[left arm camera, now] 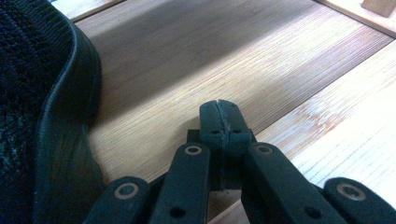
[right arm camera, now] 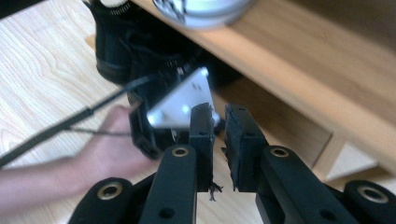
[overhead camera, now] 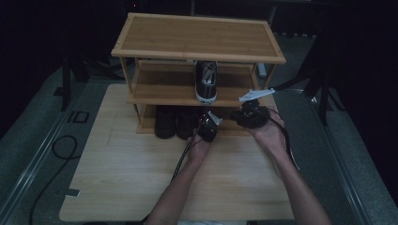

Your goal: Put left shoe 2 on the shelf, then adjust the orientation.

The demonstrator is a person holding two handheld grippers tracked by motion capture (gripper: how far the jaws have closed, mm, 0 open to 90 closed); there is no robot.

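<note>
- Bamboo shoe rack (overhead camera: pixel 197 35), three tiers, stood at the far side of the pale wooden table (overhead camera: pixel 131 178), straight ahead of both tools.
- Held the left gripper (overhead camera: pixel 207 127) at the front edge of the rack's bottom tier, pads pressed together with nothing between, as seen in the left gripper view (left arm camera: pixel 219 122).
- Just to the left of that closed tip, in the same view: the black rubber-edged side of a dark shoe (left arm camera: pixel 51 116), close beside but not touching the pads.
- From above, found that shoe as one of a dark pair (overhead camera: pixel 176 123) on the bottom tier, immediately left of the left gripper.
- Beneath and beyond the left tip: bare slatted shelf board (left arm camera: pixel 196 60).
- Held the right gripper (overhead camera: pixel 253 115) just right of the left one, near the front of the middle tier, grey plate on top.
- In the right gripper view, jaws (right arm camera: pixel 219 135) stood slightly apart, a narrow gap only, nothing gripped.
- Ahead of the right tip: the left hand (right arm camera: pixel 107 154) and its gripper's pale plate (right arm camera: pixel 180 100), blurred.
- Above both tools, on the middle tier: a black-and-white sneaker (overhead camera: pixel 206 80), toe toward the front edge.
</note>
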